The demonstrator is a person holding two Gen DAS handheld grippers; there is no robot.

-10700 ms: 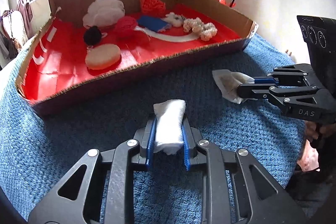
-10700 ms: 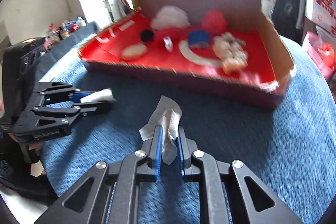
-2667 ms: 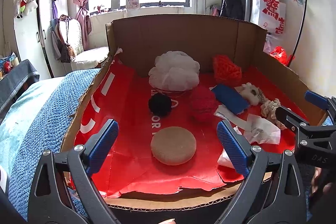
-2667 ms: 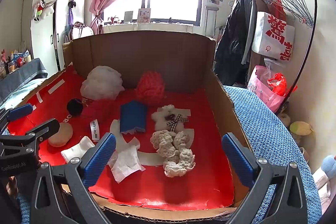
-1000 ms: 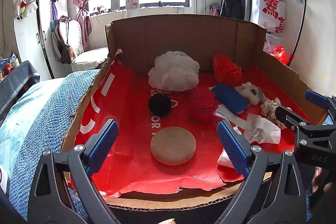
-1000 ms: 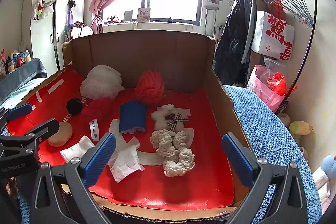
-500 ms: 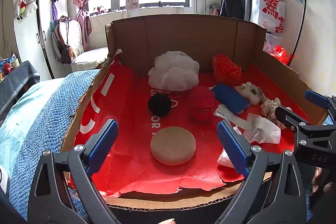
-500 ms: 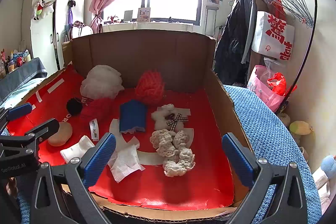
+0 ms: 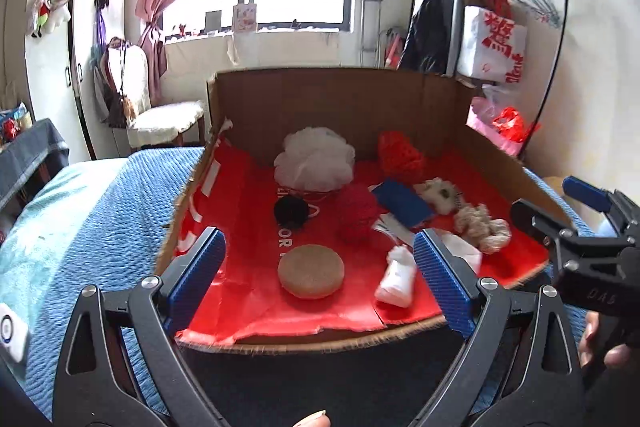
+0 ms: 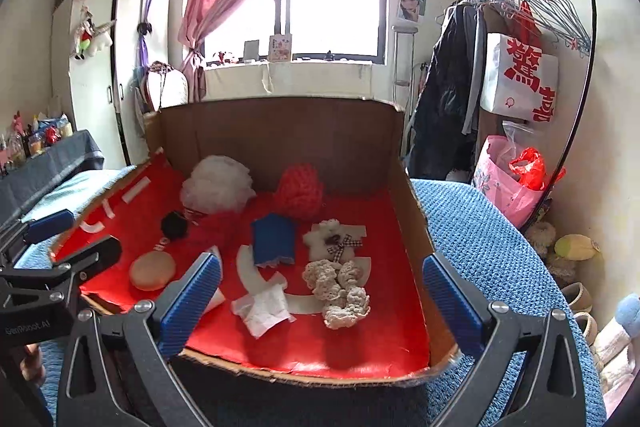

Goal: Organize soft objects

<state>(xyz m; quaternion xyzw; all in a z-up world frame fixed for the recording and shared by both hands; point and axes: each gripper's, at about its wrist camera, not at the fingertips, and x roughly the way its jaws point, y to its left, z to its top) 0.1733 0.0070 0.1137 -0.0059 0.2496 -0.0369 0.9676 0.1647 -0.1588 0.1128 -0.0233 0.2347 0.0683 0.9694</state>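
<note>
A cardboard box [image 9: 340, 95] with a red lining holds several soft things. In the left wrist view a tan round sponge [image 9: 311, 271] and a rolled white cloth [image 9: 396, 277] lie near the front. In the right wrist view a crumpled white tissue [image 10: 264, 309], a cream crochet piece [image 10: 340, 289] and a blue cloth [image 10: 273, 239] lie in the box [image 10: 416, 227]. My left gripper [image 9: 320, 277] is open and empty in front of the box. My right gripper [image 10: 318, 301] is open and empty beside it.
A white mesh puff [image 9: 314, 159], a red knit ball [image 9: 400, 151], a black pompom [image 9: 291, 211] and a darker red ball [image 9: 356, 213] sit farther back. The box rests on a blue knit blanket [image 9: 80, 219]. A clothes rack [image 10: 520, 47] stands at the right.
Both grippers held white cloth pieces over the blanket earlier; those pieces now lie in the box and both grippers are open. Over the last second nothing has visibly moved.
</note>
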